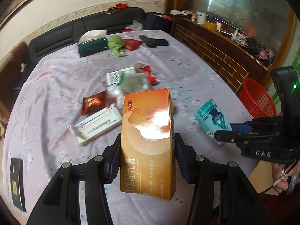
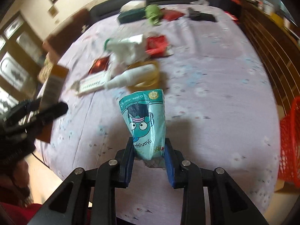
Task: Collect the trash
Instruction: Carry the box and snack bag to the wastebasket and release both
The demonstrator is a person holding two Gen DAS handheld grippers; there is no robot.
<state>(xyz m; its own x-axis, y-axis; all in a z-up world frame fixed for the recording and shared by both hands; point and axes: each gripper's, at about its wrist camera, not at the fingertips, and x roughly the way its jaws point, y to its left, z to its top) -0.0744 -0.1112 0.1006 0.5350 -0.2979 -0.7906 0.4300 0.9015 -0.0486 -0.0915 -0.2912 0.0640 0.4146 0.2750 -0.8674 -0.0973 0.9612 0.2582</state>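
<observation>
My left gripper (image 1: 148, 140) is shut on an orange medicine carton (image 1: 148, 127), lifted above the table. My right gripper (image 2: 149, 144) is shut on a teal tissue pack with a cartoon face (image 2: 145, 123), its pads pressing both sides. In the left wrist view the same teal pack (image 1: 211, 117) shows at the right, held by the right gripper (image 1: 223, 132). A heap of trash lies mid-table: a white tube (image 2: 131, 76), white wrappers (image 2: 129, 47), a red packet (image 2: 156, 44), a white flat box (image 1: 97, 125) and a dark red sachet (image 1: 93, 102).
A red mesh basket (image 1: 256, 99) stands off the table's right side. At the far end lie a green tissue box (image 1: 92, 46), a green cloth (image 1: 115, 43) and a black item (image 1: 154, 41). A dark booklet (image 1: 16, 183) lies near left. A wooden sideboard (image 1: 215, 46) runs along the right.
</observation>
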